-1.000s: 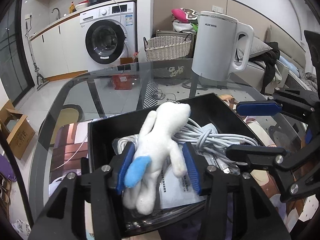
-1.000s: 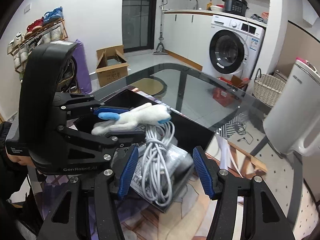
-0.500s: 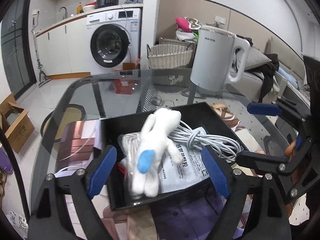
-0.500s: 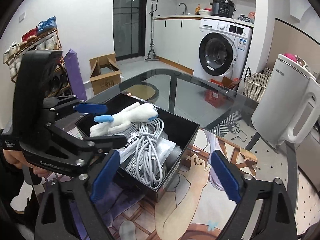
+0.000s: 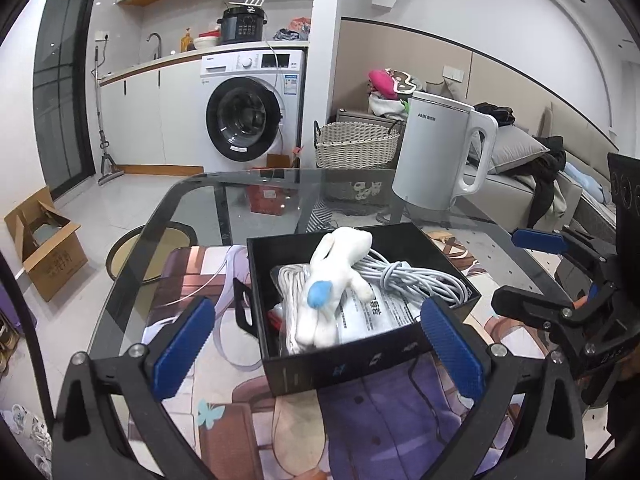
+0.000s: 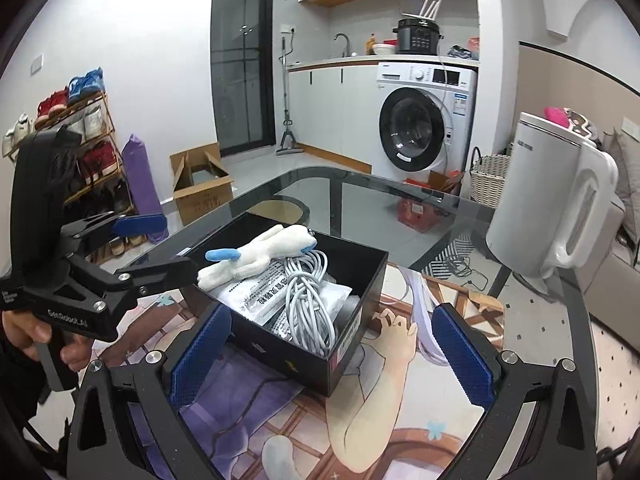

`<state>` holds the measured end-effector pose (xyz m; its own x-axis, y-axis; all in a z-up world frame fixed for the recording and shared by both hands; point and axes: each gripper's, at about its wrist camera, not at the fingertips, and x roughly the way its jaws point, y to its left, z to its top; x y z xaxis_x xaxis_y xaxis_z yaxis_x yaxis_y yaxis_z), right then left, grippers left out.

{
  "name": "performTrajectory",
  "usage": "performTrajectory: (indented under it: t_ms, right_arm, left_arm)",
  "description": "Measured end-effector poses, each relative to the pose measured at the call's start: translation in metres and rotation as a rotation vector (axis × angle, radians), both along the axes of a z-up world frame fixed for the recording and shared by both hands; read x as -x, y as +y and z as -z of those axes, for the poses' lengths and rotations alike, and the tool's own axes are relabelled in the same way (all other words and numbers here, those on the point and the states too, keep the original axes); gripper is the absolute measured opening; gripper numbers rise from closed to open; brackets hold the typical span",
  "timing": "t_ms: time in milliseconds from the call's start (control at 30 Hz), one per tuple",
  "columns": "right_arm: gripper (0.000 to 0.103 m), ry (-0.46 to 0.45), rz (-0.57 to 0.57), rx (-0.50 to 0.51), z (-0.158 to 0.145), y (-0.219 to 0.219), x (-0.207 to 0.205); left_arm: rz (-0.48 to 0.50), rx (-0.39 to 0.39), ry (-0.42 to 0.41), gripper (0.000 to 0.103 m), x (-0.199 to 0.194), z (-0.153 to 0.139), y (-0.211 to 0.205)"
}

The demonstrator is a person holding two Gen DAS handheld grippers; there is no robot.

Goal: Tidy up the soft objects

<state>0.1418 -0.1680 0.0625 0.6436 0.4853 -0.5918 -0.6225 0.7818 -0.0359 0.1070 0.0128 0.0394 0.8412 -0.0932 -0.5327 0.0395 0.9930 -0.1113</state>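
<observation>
A white plush toy (image 5: 332,280) with a blue patch lies in a black box (image 5: 360,364) on top of a coiled grey cable (image 5: 416,280) and plastic packets. It also shows in the right wrist view (image 6: 260,256), in the box (image 6: 352,340). My left gripper (image 5: 316,348) is open and empty, just in front of the box; it also appears in the right wrist view (image 6: 160,244). My right gripper (image 6: 332,356) is open and empty, in front of the box, and shows at the right of the left wrist view (image 5: 532,268).
A white electric kettle (image 5: 440,160) stands on the glass table (image 5: 280,188) behind the box. A printed mat (image 6: 400,420) lies under the box. On the floor beyond are a wicker basket (image 5: 356,146), a washing machine (image 5: 252,108) and a cardboard box (image 5: 44,248).
My left gripper opened, let go of the plush toy and drew back from the box. The toy now lies in the box. My right gripper also opened wider and drew back.
</observation>
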Motion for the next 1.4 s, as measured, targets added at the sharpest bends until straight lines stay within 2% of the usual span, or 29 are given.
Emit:
performTrajectory:
  t_ms: [200,333,567,867,1067,1400]
  right_arm:
    - [0.102,-0.005,0.036,-0.017,0.002,-0.009,0.011]
    - [0.102,-0.015,0.063,-0.036,0.007,-0.012,0.016]
    - [0.102,-0.016,0.086,-0.066,0.018,-0.015,0.017]
    - [0.102,-0.030,0.078,-0.108,0.023,-0.013,0.022]
    - [0.102,-0.046,0.086,-0.109,0.025,-0.013,0.021]
    - [0.102,-0.057,0.084,-0.100,0.031,-0.012,0.020]
  left_arm:
    - [-0.009,0.009,-0.011,0.103,0.010,0.007,0.000]
    - [-0.012,-0.006,-0.014,0.103,0.009,0.012,-0.002]
    - [-0.041,0.014,-0.031,0.103,0.004,0.021,0.001]
    - [-0.023,-0.028,-0.021,0.103,0.001,0.033,-0.010]
    - [-0.036,0.001,-0.046,0.103,0.002,0.032,-0.004]
    - [-0.037,0.017,-0.042,0.103,0.002,0.031,-0.001]
